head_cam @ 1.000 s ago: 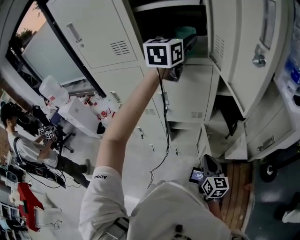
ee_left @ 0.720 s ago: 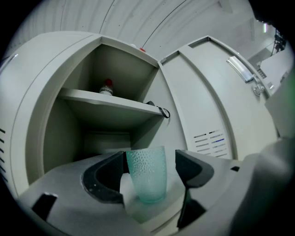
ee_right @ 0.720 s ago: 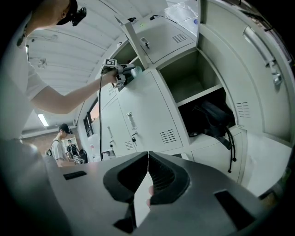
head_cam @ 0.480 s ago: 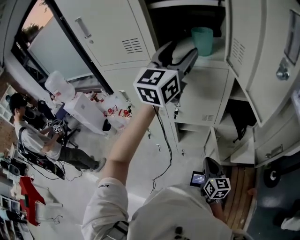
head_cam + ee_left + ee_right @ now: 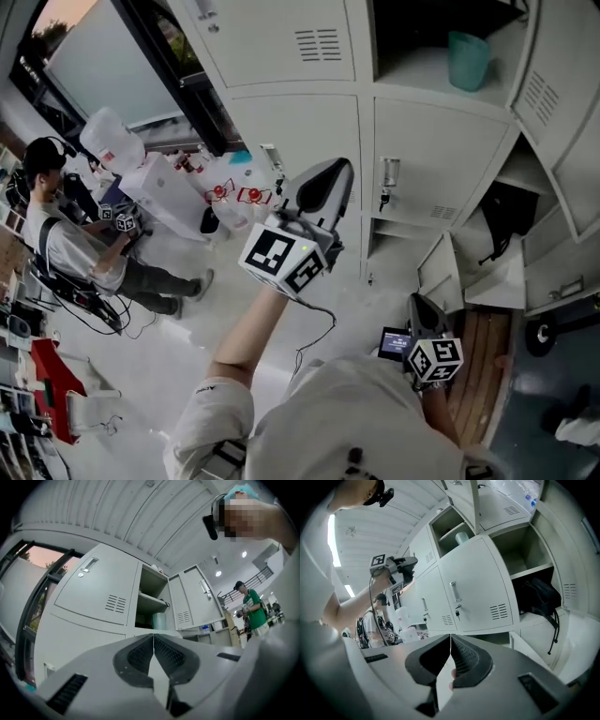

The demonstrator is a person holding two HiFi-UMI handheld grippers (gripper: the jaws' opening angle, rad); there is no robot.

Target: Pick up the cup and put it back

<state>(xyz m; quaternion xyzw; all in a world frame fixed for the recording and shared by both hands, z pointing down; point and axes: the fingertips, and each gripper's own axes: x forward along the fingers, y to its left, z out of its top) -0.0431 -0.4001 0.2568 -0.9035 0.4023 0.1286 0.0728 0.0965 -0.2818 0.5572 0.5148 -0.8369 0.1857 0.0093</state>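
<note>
A teal cup [image 5: 467,61] stands upright on the shelf of an open upper locker [image 5: 427,82]; it also shows as the cup [image 5: 159,620] and the cup [image 5: 462,537]. My left gripper [image 5: 339,171] is held in the air well below and left of that shelf, far from the cup. Its jaws have just closed and nothing is between them; the left gripper [image 5: 153,635] shows its pads meeting. My right gripper [image 5: 416,306] hangs low by my body, also shut and empty, as the right gripper [image 5: 450,636] confirms.
Grey lockers fill the wall, with an open door [image 5: 562,112] at the right. A black bag [image 5: 504,225] lies in a lower compartment. A seated person [image 5: 66,248] and a water jug [image 5: 111,141] are at the left. A wooden pallet [image 5: 473,375] lies below.
My left gripper has pulled back from the locker shelf, down and away from the cup. The cup stays on the shelf. The right gripper barely shifted.
</note>
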